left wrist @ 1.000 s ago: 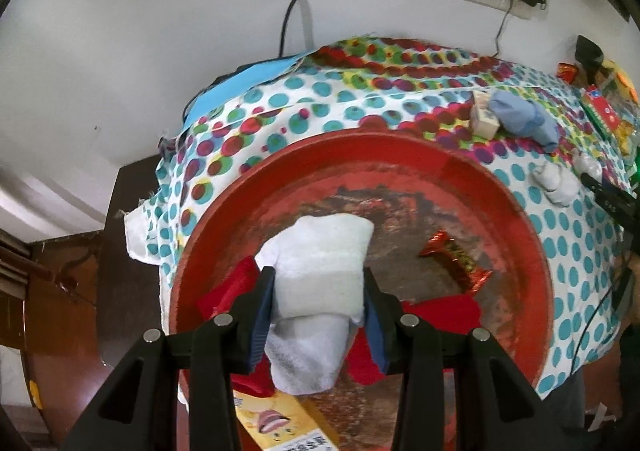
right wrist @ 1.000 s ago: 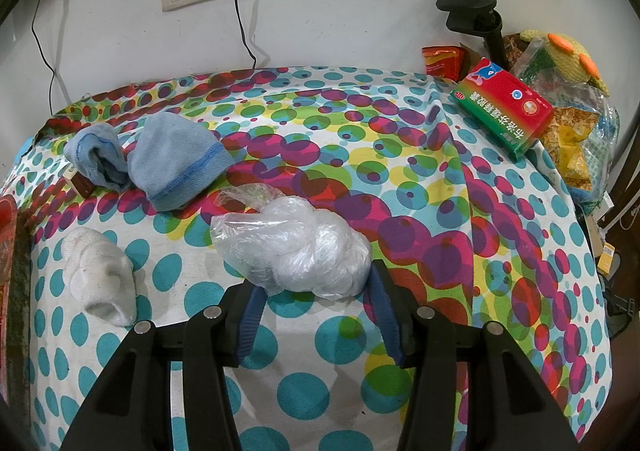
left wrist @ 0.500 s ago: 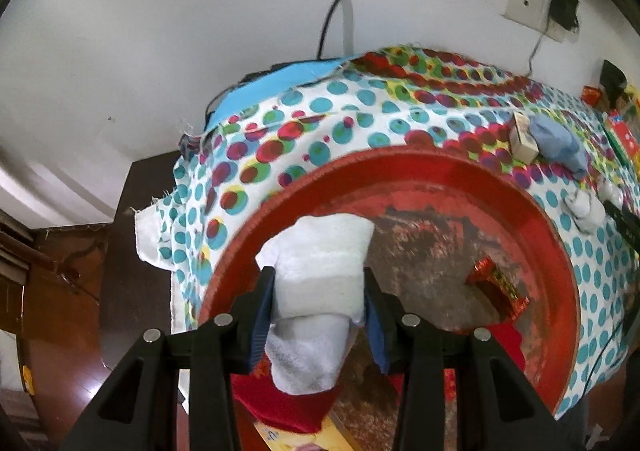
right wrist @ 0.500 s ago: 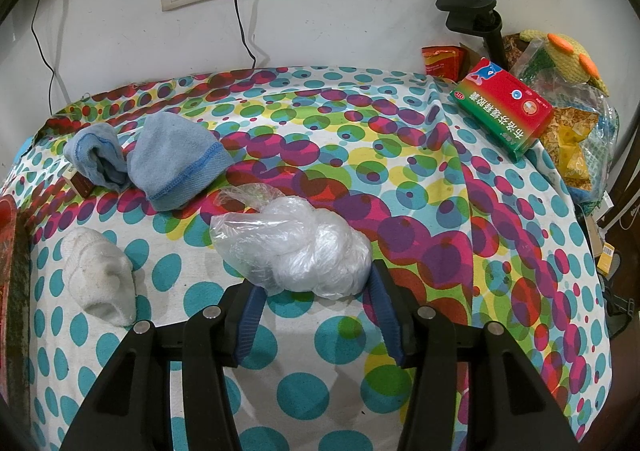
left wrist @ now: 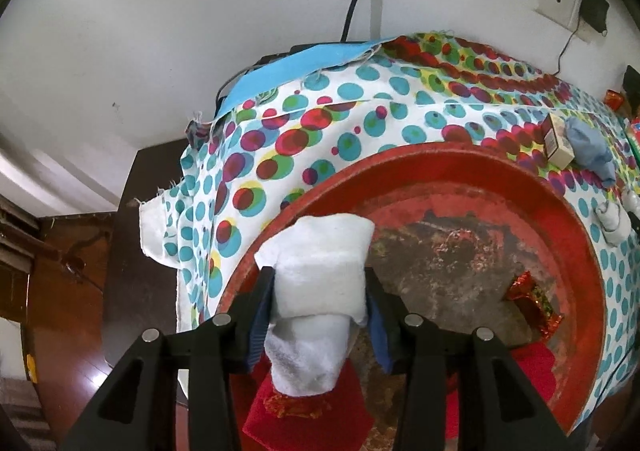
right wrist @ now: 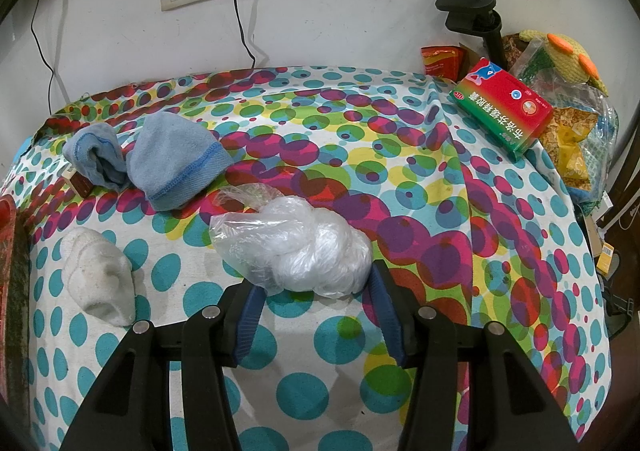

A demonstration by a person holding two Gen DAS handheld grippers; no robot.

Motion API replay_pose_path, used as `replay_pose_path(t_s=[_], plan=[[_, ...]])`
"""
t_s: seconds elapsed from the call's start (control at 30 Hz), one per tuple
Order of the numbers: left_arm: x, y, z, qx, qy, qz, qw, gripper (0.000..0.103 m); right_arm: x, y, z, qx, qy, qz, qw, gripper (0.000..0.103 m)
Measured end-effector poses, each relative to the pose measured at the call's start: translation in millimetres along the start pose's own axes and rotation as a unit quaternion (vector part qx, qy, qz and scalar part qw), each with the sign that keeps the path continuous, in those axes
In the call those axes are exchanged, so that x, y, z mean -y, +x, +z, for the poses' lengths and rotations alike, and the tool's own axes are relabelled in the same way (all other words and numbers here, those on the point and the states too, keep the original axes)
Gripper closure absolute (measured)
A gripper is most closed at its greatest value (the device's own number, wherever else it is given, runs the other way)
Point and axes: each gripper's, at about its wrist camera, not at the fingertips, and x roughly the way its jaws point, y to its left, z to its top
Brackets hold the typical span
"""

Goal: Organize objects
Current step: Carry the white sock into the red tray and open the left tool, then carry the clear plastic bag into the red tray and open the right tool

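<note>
White terry roll (left wrist: 320, 291) clamped between blue pads (left wrist: 258, 325) of left gripper (left wrist: 318, 321), held above near-left rim of red basin (left wrist: 460, 159). Soft, light, compressible; likely best gripped across thick folded middle, loose tail hanging below. Farther in basin: foil candy wrapper (left wrist: 534, 305), red packets (left wrist: 308, 411). Right gripper (right wrist: 316, 311) spread wide, empty, just near of crinkled plastic bag (right wrist: 296, 247) on dotted cloth (right wrist: 360, 155); bag slippery, squashy. Left of bag: white sock (right wrist: 100, 279), blue towels (right wrist: 160, 159).
</note>
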Motion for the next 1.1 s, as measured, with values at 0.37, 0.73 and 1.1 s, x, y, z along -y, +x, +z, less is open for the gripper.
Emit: replay_pose_path(t_s=[0.37, 0.73, 1.1], plan=[[8.3, -11.6, 0.3, -0.004, 0.006, 0.01, 0.9999, 0.041, 0.2, -0.1, 0.4, 0.0, 0.0, 0.0, 1.0, 0.053], [31.0, -47.2, -7.2, 0.023, 0.033, 0.008, 0.9992, 0.041, 0.5, -0.7, 0.8, 0.0, 0.002, 0.001, 1.0, 0.053], [63.0, -67.5, -35.8, 0.027, 0.068, 0.001, 0.9973, 0.041, -0.2, -0.3, 2.1, 0.0, 0.003, 0.001, 1.0, 0.053]])
